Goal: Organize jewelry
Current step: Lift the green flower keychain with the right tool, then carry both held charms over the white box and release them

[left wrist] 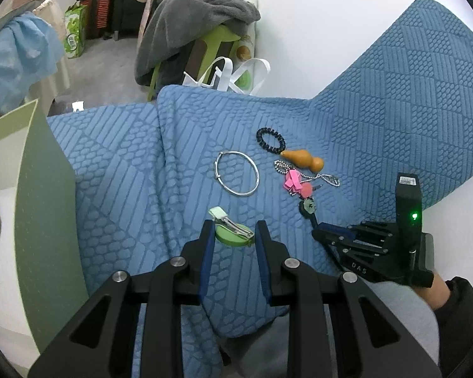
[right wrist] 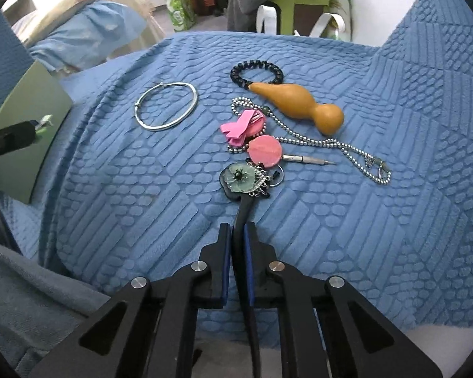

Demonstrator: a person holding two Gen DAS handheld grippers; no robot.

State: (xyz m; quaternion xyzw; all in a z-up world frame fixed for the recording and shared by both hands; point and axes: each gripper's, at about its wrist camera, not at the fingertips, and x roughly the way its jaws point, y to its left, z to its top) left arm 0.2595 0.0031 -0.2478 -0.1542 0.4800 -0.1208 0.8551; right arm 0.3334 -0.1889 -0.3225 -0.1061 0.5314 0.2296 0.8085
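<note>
While my right claw (right wrist: 236,230) is pinched nearly shut on the black strap (right wrist: 242,211) of the green flower charm (right wrist: 238,178), the strap runs straight away from me, in line with the fingers. The flower lies just beyond the fingertips on the blue quilt (right wrist: 126,204). The coming lift turns on that axis, I think: pulling back along it should draw the charm clear.

The green box (left wrist: 44,189), which I take for the destination, stands far to the left. My left claw (left wrist: 233,230) is the nearer one to it. That claw is narrow, its pads closed on a round green hair clip (left wrist: 233,236).

What I can't make out is whether the flower's small silver chains are hooked into the ring by the pink disc (right wrist: 263,151), which touches it on the far side. The ball chain (right wrist: 315,141) also crosses under that pink cluster. Most of the box's inside is cut off at the left edge. The strap's near end is lost beneath the claw body.
</note>
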